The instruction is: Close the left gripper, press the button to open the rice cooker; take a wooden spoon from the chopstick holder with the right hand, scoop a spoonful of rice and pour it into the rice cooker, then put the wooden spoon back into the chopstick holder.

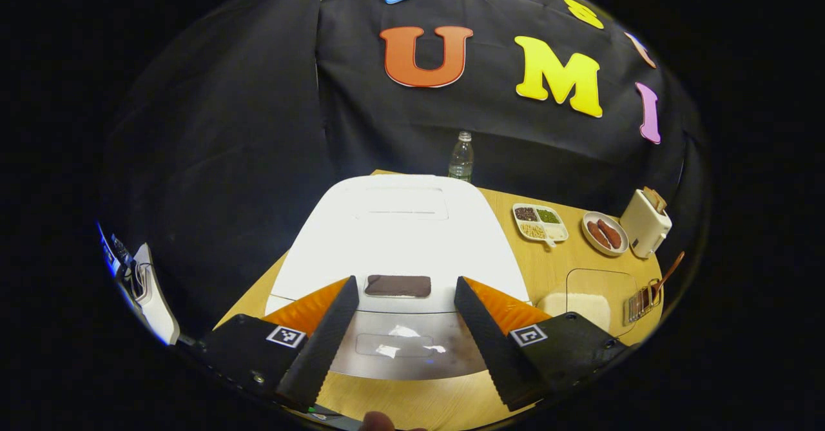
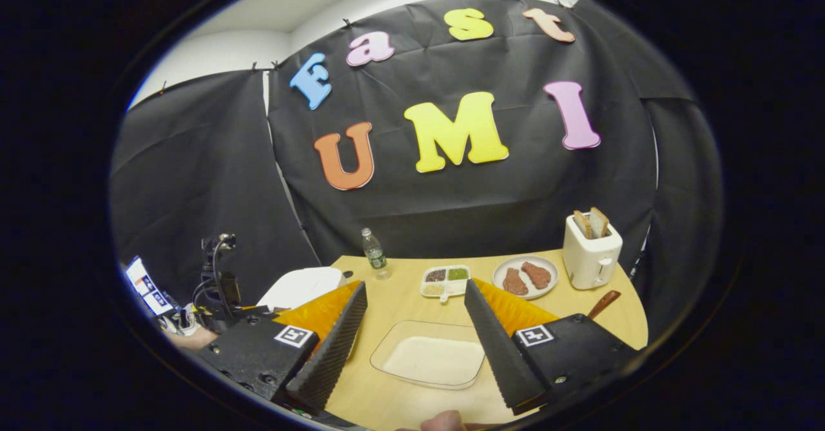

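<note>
Left gripper [image 1: 403, 328] open, rice cooker [image 1: 399, 250] between the fingers, lid shut. Right gripper [image 2: 416, 347] open over rice tray [image 2: 430, 361]. Wooden spoon [image 1: 667, 273] in holder [image 1: 641, 302], handle tilted up-right.

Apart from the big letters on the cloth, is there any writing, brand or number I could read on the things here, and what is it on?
No text can be read.
water bottle: the label is too small to read.
rice cooker: the dark panel on its lid is blurred and shows no legible words.
left gripper and right gripper: each bears square black-and-white patterns, not words.
toaster: no writing can be made out.
</note>
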